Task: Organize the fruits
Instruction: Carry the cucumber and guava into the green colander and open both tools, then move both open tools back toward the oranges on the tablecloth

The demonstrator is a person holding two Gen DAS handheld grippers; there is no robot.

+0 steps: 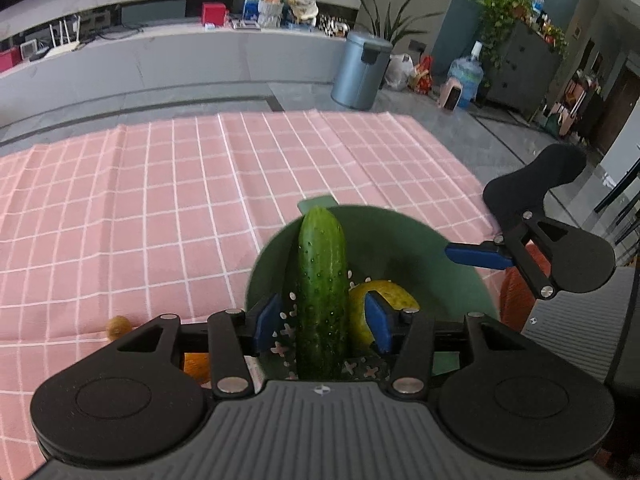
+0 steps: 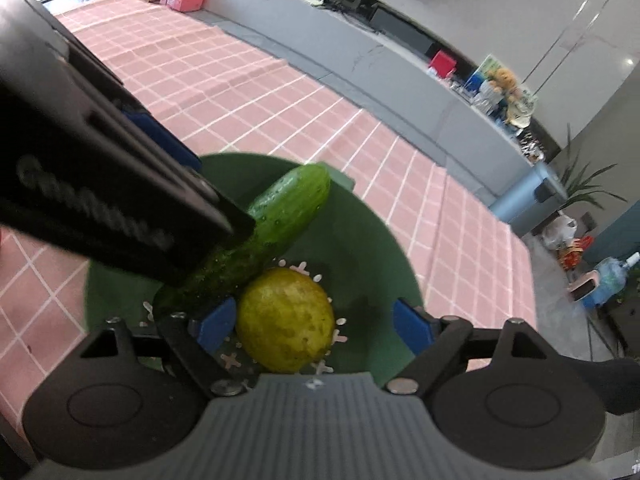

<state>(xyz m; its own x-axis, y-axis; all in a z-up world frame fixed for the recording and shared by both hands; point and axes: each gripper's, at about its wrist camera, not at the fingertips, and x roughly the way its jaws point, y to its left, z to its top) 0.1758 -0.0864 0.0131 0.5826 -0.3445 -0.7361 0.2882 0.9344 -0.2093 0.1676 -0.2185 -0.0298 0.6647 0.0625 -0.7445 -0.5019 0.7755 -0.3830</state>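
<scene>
A green bowl with slotted bottom stands on the pink checked cloth. A cucumber leans inside it, tip against the far rim, beside a yellow-green round fruit. My left gripper is open over the bowl, with its blue pads either side of the cucumber and gaps showing. In the right wrist view the same bowl, cucumber and round fruit show. My right gripper is open, its pads wide around the round fruit, apart from it. The left gripper's body hides the cucumber's lower end.
A small brown kiwi and an orange lie on the cloth left of the bowl. The pink cloth stretches far and left. A grey bin and a long counter stand beyond the table.
</scene>
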